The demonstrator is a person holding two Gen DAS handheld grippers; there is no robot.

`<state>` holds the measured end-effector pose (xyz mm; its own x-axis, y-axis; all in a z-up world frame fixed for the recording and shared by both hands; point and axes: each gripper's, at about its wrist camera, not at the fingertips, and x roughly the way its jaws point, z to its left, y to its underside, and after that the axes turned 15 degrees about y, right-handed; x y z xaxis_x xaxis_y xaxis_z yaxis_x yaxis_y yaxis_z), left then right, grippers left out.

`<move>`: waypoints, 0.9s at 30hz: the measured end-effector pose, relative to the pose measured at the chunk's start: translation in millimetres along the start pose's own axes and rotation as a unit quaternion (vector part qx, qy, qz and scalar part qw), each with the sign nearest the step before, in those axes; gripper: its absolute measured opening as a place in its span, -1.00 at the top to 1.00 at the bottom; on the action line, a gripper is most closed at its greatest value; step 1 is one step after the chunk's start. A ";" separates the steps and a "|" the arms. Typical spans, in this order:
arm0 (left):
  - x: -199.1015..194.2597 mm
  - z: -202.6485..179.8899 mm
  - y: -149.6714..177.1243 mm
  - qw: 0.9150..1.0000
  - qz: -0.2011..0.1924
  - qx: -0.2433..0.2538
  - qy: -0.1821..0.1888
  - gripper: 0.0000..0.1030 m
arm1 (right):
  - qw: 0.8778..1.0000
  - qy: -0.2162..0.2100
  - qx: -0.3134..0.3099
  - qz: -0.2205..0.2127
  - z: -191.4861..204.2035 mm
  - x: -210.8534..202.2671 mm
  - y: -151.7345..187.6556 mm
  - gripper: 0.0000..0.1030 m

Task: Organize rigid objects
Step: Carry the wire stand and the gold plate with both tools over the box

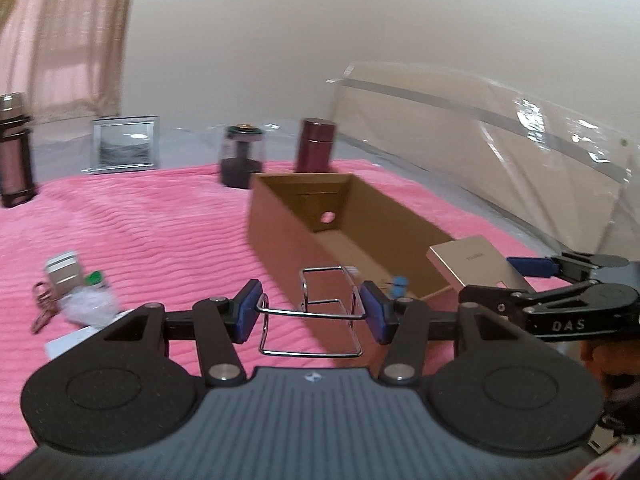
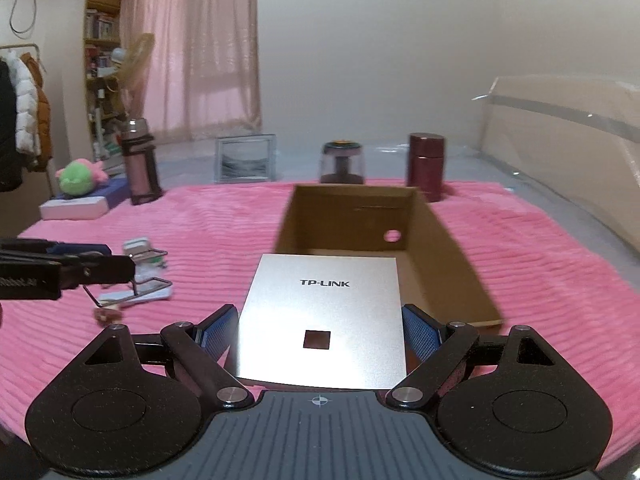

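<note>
The left hand-held gripper [image 1: 311,312] is pinching a wire rack [image 1: 316,312] and the right hand-held gripper [image 2: 320,330] is squeezing a silver box [image 2: 322,316], carrying both toward the open cardboard box [image 2: 448,240] in the middle of the frame

A ribbed pink blanket [image 2: 520,260] bears a brown cardboard box [image 2: 448,264]; the TP-LINK plate [image 2: 324,312] is silver.

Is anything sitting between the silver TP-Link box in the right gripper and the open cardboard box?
Nothing visible. The silver TP-Link box sits in the right gripper just short of the cardboard box, whose visible inside looks bare.
</note>
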<state>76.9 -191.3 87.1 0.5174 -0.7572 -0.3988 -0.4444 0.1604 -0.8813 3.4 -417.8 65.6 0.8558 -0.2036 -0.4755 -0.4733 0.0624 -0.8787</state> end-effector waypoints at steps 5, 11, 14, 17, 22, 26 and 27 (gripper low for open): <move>24.6 -19.4 -11.2 0.999 0.018 0.026 0.023 0.06 | 1.000 0.016 -0.015 0.004 -31.2 1.2 -4.6 -0.64; 52.5 -34.6 -26.4 0.997 0.040 0.052 0.046 0.06 | 0.999 0.018 -0.029 0.013 -56.5 10.0 -11.4 -0.64; 66.3 -37.9 -34.4 0.995 0.053 0.062 0.057 0.06 | 0.999 0.011 -0.040 0.016 -62.7 15.0 -16.9 -0.64; 77.3 -39.8 -42.3 0.993 0.064 0.072 0.066 0.06 | 0.999 0.000 -0.051 0.016 -67.8 21.8 -24.2 -0.64; 98.4 -38.7 -58.0 0.988 0.090 0.094 0.080 0.06 | 0.997 -0.026 -0.073 0.028 -74.8 40.7 -42.2 -0.64; 119.3 -35.5 -69.8 0.983 0.119 0.111 0.090 0.06 | 0.992 -0.046 -0.105 0.045 -74.8 59.3 -59.9 -0.64; 125.5 -34.4 -72.0 0.981 0.128 0.115 0.091 0.06 | 0.990 -0.056 -0.117 0.054 -73.6 65.6 -64.9 -0.64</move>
<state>148.7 -319.7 109.2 0.2611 -0.7710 -0.5809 -0.3558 0.4825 -0.8004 74.9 -507.1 94.5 0.8096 -0.0985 -0.5787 -0.5869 -0.1531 -0.7951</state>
